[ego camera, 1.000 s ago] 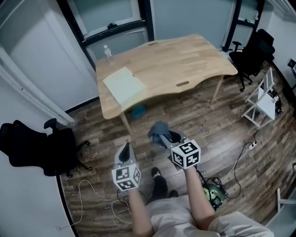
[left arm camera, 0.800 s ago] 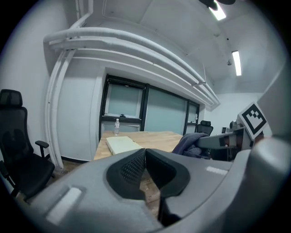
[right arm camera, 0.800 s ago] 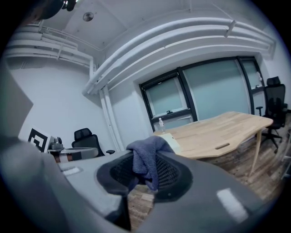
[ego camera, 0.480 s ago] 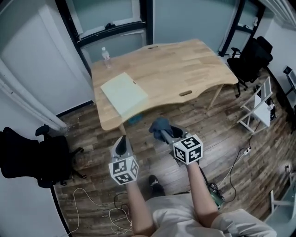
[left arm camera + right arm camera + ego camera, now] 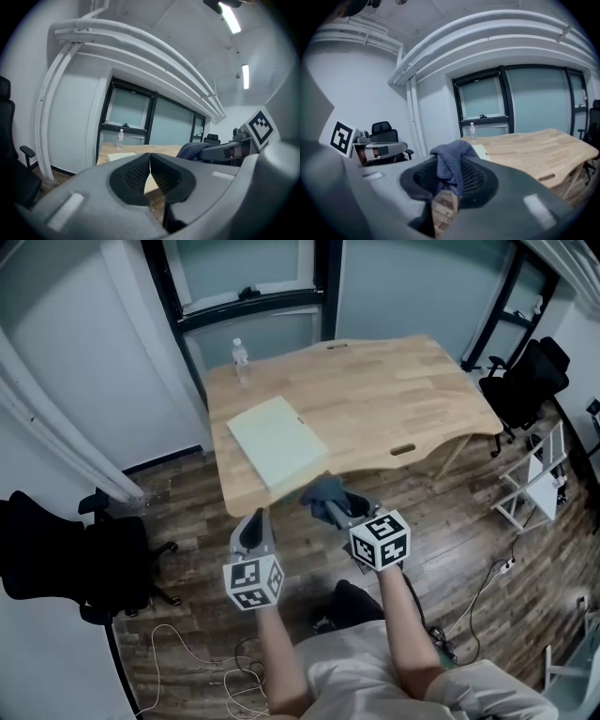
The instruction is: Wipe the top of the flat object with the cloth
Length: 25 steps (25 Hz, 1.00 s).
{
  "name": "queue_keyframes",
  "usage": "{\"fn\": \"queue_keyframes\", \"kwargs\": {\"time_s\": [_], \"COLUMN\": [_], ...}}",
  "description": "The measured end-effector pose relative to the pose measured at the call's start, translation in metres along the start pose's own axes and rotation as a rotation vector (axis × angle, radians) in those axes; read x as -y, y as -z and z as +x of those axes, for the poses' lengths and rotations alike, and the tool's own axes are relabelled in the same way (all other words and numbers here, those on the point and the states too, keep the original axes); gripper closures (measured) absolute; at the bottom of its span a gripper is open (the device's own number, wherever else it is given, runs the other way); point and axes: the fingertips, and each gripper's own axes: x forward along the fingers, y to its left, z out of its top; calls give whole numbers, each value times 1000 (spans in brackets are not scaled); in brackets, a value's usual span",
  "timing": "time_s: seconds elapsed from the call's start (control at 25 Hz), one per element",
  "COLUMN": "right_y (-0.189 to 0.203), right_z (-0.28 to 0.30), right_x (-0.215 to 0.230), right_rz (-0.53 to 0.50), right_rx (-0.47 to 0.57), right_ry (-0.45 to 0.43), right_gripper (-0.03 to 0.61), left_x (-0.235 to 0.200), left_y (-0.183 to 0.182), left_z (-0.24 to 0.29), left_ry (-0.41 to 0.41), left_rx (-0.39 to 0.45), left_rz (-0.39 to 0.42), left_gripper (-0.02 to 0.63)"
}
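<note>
Now the flat board point(image 5: 277, 443) has been approached, untouched. The cloth point(image 5: 323, 491) is clamped in the right hand-held gripper point(image 5: 331, 510); the left hand-held gripper point(image 5: 255, 520) is closed, empty.

Your left forearm point(image 5: 281, 667) and right forearm point(image 5: 405, 624) are bare and reach forward side by side, each ending in a gripper pointed toward the near edge of the table point(image 5: 394, 399). Your left gripper point(image 5: 254, 519) has its jaws pressed together with nothing between them. Your right gripper point(image 5: 330, 509), slightly ahead of the left, is clamped on a blue-grey cloth point(image 5: 323, 490) bunched over its tips.
</note>
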Motion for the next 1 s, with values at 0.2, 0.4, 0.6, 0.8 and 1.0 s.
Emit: {"fn": "queue_keyframes", "kwargs": {"time_s": [0.2,0.4,0.6,0.8,1.0], "right_y": [-16,-38,-75,-99,-104], "right_z": [39,91,153,228,286], "right_x": [2,6,32,40,54], "right_rz": [-16,-58,-28,-40,-62], "right_rx": [13,15,48,32,-12], "right_ry": [-39,-90,-112,-169,-204], "right_gripper": [479,477,477,477,477], "left_x": [-19,-40,-67,-112,-136], "left_y": [-1,8,4,-9,15], "left_z": [25,66,115,164,217], "left_ry": [-9,-13,-26,-69,-76], "left_rx": [-18,-38,-82,-95,-174], "left_rz": [22,8,33,41,26], "left_gripper": [604,604,604,604,604]}}
